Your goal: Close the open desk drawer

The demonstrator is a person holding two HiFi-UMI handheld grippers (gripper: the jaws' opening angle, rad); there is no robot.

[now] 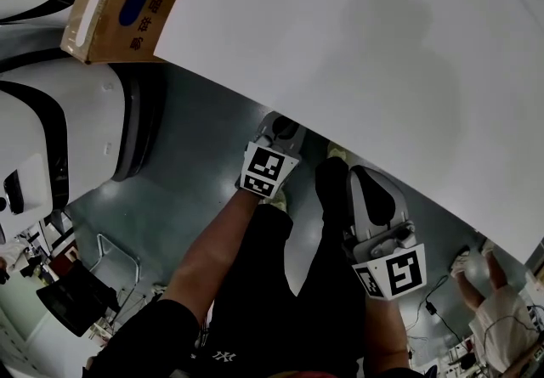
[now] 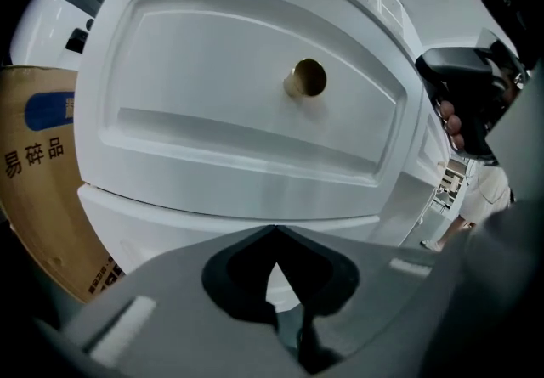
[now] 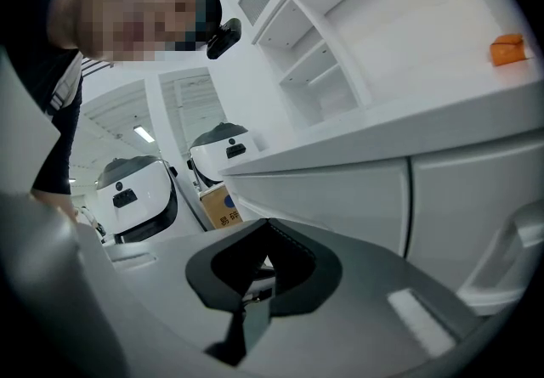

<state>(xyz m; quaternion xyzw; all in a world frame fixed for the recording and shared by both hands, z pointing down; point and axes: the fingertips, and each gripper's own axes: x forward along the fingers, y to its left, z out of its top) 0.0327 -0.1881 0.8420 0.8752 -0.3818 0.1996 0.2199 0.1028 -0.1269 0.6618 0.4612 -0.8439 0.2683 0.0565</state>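
The white tabletop (image 1: 357, 53) is smooth and plain, and in the head view its near edge runs on a slant from upper left to lower right. Under that near edge hangs the drawer (image 2: 229, 130). It has a glossy white front with a sunken panel framed by a raised moulding. The front faces you, and its long axis runs along the tabletop's near edge. From these views I cannot tell how far it stands out from the desk.

Past the tabletop's left corner stands a brown cardboard box (image 2: 42, 189). It is printed with "易碎品" in dark characters beside a blue patch whose white writing is too small to read.

Your left hand-held gripper (image 2: 275, 230) is closed and empty, its grey jaws meeting at the tips. It sits just in front of the drawer front and points at its lower part. Your right hand-held gripper (image 3: 268, 222) is also closed on nothing and sits below the same near edge. Each carries a cube of black-and-white square markers.

A round brass knob (image 2: 306, 77) sits at the middle of the drawer panel, above the left jaws and clear of them. A small orange thing (image 3: 509, 49) rests on the tabletop near that edge.
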